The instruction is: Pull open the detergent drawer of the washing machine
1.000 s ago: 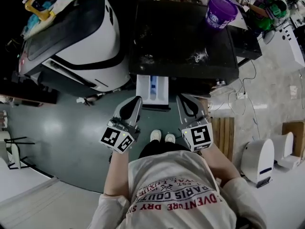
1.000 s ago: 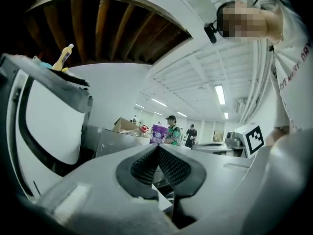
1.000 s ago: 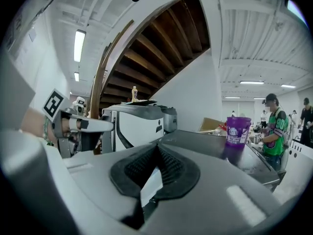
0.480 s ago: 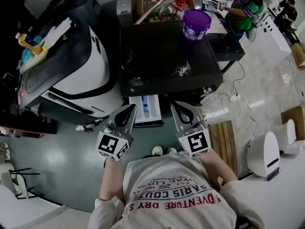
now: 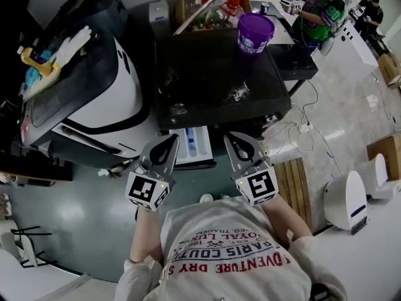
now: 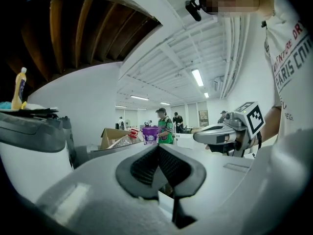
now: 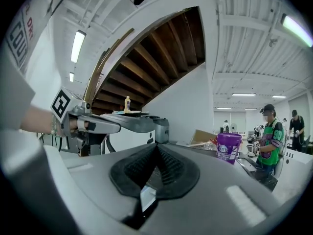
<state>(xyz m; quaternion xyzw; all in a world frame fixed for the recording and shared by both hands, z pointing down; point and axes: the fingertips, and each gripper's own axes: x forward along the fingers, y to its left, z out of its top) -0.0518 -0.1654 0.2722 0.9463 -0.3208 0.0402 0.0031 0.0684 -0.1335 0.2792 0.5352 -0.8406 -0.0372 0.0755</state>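
Observation:
The black-topped washing machine (image 5: 219,80) stands ahead of me. Its white detergent drawer (image 5: 188,146) juts out from the front at the left, a blue compartment showing inside. My left gripper (image 5: 169,142) hovers just left of the drawer, shut and holding nothing. My right gripper (image 5: 234,138) is just right of the drawer, also shut and empty. In the left gripper view, the left gripper (image 6: 157,148) has its pads together and the right gripper (image 6: 220,133) hangs beside it. The right gripper view shows the right gripper (image 7: 156,148) closed, with the left gripper (image 7: 112,124) alongside.
A purple bucket (image 5: 255,32) stands on the machine's far right corner, with a cardboard box (image 5: 207,5) of clutter behind it. A white and black machine (image 5: 94,86) is at the left. A wooden pallet (image 5: 294,180) and a white appliance (image 5: 344,199) lie at the right. People work at the back.
Both grippers have risen a little in front of the machine, and the left one has rolled slightly. The drawer stays pulled out and both grippers stay shut.

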